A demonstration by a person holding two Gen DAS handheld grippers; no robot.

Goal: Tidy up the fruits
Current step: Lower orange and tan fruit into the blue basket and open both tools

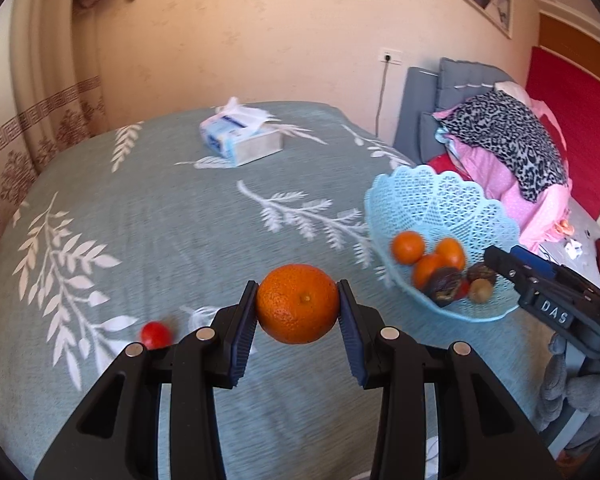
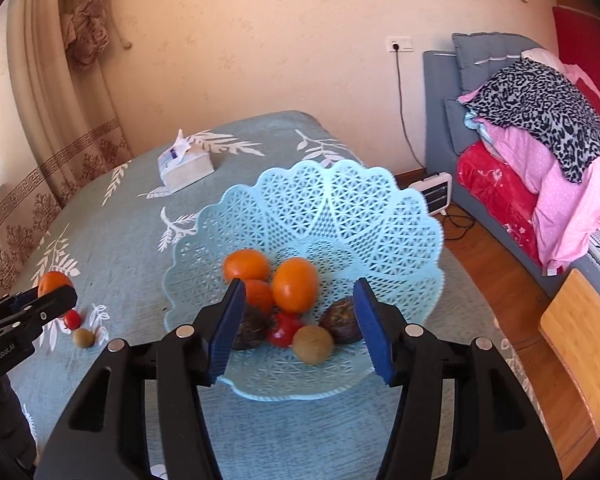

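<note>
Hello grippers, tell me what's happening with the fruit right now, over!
Left gripper shut on an orange, held above the table. Right gripper open, empty, over the blue basket. Small red fruit and small brownish fruit on the tablecloth. Nothing blocking.

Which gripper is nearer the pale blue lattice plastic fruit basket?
Right. The right gripper hangs open over the basket's near rim; the left gripper, clamping a round orange, is off to its left.
</note>
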